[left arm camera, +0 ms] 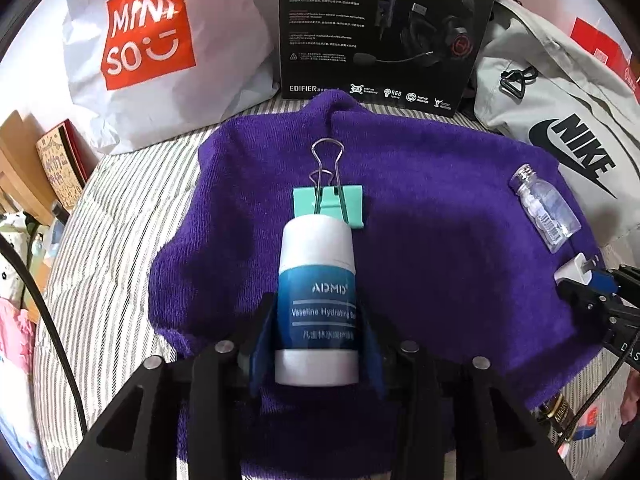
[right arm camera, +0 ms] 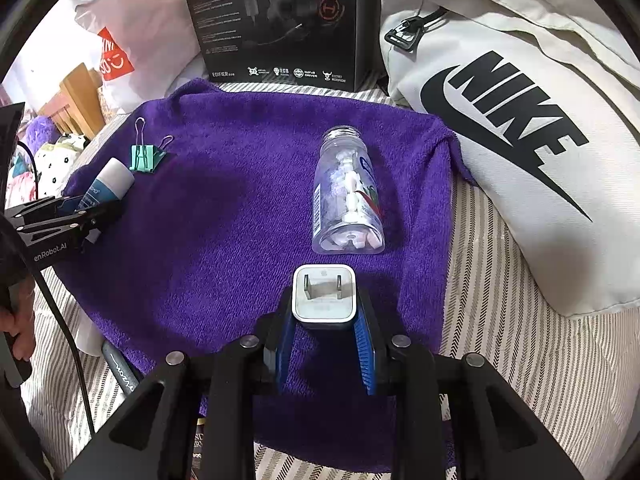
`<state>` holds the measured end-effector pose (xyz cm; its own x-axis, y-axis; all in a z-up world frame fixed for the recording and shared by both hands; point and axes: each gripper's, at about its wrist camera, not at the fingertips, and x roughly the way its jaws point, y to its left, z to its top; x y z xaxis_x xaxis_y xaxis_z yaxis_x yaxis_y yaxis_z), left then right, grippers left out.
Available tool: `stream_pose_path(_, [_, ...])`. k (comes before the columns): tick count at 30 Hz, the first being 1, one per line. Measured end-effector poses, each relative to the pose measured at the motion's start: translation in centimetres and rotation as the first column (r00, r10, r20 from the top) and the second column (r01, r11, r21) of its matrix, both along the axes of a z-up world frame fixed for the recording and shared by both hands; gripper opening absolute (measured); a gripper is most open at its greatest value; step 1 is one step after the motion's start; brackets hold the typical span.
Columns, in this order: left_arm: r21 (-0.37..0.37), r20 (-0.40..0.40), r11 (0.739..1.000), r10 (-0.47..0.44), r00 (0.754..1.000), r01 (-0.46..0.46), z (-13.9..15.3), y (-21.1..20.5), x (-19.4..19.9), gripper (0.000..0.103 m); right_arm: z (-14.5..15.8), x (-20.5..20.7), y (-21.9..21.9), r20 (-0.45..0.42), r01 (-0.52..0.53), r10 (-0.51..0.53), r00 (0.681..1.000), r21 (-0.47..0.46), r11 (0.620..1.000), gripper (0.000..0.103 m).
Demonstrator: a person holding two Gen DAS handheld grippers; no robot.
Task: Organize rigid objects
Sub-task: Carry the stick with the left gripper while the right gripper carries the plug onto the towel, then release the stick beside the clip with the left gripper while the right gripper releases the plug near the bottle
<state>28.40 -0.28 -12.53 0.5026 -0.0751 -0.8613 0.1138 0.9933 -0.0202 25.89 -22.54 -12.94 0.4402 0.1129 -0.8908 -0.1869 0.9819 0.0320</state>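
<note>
A white-and-blue Vaseline balm stick lies on the purple towel between the fingers of my left gripper, its cap almost touching a mint binder clip. The pads flank the stick with thin gaps, so the gripper is open. My right gripper is shut on a white plug charger, prongs pointing forward, low over the towel. Just beyond the charger a clear capless bottle with white pieces inside lies on its side. From the right wrist view, the left gripper and stick show at the far left.
A black headset box stands behind the towel. A white Miniso bag is at the back left and a grey Nike bag at the right. The towel rests on a striped bedsheet. A hand shows at the left edge.
</note>
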Motion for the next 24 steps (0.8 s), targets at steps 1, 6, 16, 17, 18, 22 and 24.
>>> stream_pose_path(1, [-0.008, -0.006, 1.000, -0.006, 1.000, 0.006, 0.0, 0.0, -0.2, 0.048, 0.0, 0.0, 0.0, -0.004, -0.002, 0.002, 1.000, 0.005, 1.000, 0.030])
stream_pose_path(6, [0.018, -0.028, 1.000, -0.021, 0.999, 0.022, -0.1, -0.5, -1.3, 0.063, 0.5, -0.6, -0.1, -0.025, -0.015, 0.016, 1.000, 0.045, 0.999, 0.048])
stream_pose_path(16, [-0.056, -0.016, 0.998, -0.006, 1.000, 0.005, 2.5, 1.7, -5.3, 0.065, 3.2, -4.4, -1.2, 0.004, 0.023, -0.024, 1.000, 0.081, 0.996, 0.057])
stream_pose_path(17, [-0.070, -0.006, 0.998, -0.007, 1.000, 0.007, 3.0, 1.8, -5.9, 0.065, 3.8, -5.1, -1.5, 0.011, 0.033, -0.034, 0.999, 0.091, 0.995, 0.058])
stream_pose_path(18, [-0.084, 0.005, 0.996, -0.011, 1.000, 0.011, 3.5, 1.9, -6.5, 0.065, 4.1, -5.6, -1.8, 0.016, 0.041, -0.043, 0.999, 0.093, 0.995, 0.060])
stream_pose_path(22, [-0.108, 0.037, 0.993, -0.052, 0.998, 0.056, 4.6, 1.0, -9.4, 0.065, 5.6, -8.4, -2.7, 0.043, 0.073, -0.078, 0.996, 0.121, 0.990, 0.060])
stream_pose_path(24, [-0.098, 0.050, 0.992, -0.072, 0.996, 0.076, 4.6, 0.2, -10.5, 0.065, 6.2, -9.9, -3.1, 0.047, 0.087, -0.094, 0.994, 0.144, 0.986, 0.061])
